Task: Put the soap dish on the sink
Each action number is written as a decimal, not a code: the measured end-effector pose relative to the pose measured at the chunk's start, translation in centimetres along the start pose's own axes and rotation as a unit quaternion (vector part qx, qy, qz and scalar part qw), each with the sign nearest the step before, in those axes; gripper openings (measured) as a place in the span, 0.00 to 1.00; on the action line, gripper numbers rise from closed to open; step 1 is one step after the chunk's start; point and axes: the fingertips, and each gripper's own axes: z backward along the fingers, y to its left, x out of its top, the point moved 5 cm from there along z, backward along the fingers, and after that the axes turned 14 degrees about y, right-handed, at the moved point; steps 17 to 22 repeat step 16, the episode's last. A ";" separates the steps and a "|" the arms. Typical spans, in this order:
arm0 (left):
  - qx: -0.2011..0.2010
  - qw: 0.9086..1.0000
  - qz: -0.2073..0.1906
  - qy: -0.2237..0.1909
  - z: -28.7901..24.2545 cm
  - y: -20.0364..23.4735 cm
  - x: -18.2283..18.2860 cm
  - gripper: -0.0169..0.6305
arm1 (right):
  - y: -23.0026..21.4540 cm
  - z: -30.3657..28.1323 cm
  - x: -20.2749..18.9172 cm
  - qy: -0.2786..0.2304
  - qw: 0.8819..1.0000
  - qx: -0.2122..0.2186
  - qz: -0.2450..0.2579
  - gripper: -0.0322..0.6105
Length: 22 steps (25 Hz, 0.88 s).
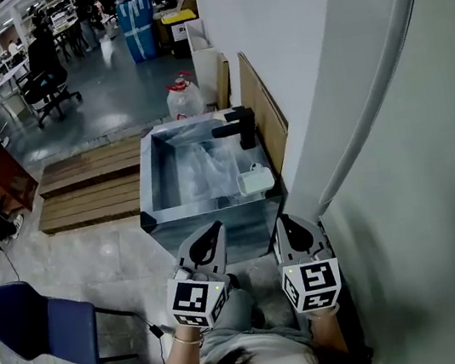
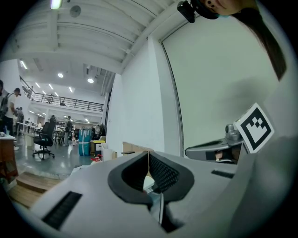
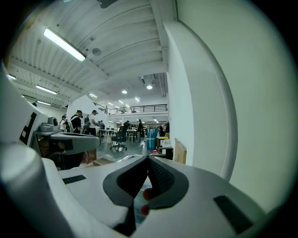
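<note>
A steel sink [image 1: 153, 168] stands against the white wall, with a black faucet [image 1: 238, 126] on its right side. A white soap dish [image 1: 255, 180] rests at the sink's near right corner; whether it sits on the rim or just inside, I cannot tell. My left gripper [image 1: 215, 227] and right gripper [image 1: 284, 221] are held side by side just short of the sink's front edge. Both are shut with nothing in them. In the left gripper view the left gripper [image 2: 148, 154] has its jaws meeting, as does the right gripper [image 3: 148, 159] in the right gripper view.
A clear water jug with a red cap [image 1: 183, 98] stands behind the sink. Wooden pallets [image 1: 90, 187] lie to its left. Boards [image 1: 261, 111] lean on the wall at the right. A blue chair [image 1: 40, 325] is at my near left.
</note>
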 end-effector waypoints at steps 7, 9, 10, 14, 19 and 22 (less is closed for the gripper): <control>0.001 1.000 0.000 0.002 -0.4 0.0 -0.1 0.04 | 0.1 -0.5 -0.2 0.004 1.000 0.007 0.007 0.09; 0.000 1.000 -0.001 0.003 -0.7 0.0 0.0 0.04 | -0.2 -0.8 -0.2 0.006 1.000 0.007 0.008 0.09; 0.000 1.000 -0.001 0.003 -0.9 0.0 0.0 0.04 | -0.3 -0.9 -0.2 0.007 1.000 0.007 0.008 0.09; -0.001 1.000 -0.001 0.006 -1.5 0.1 0.2 0.04 | -0.5 -1.5 0.0 0.010 1.000 0.008 0.015 0.09; 0.000 1.000 -0.001 0.007 -1.8 0.1 0.4 0.04 | -0.7 -1.8 0.1 0.012 1.000 0.009 0.018 0.09; 0.000 1.000 -0.001 0.007 -1.8 0.1 0.4 0.04 | -0.7 -1.8 0.1 0.012 1.000 0.009 0.018 0.09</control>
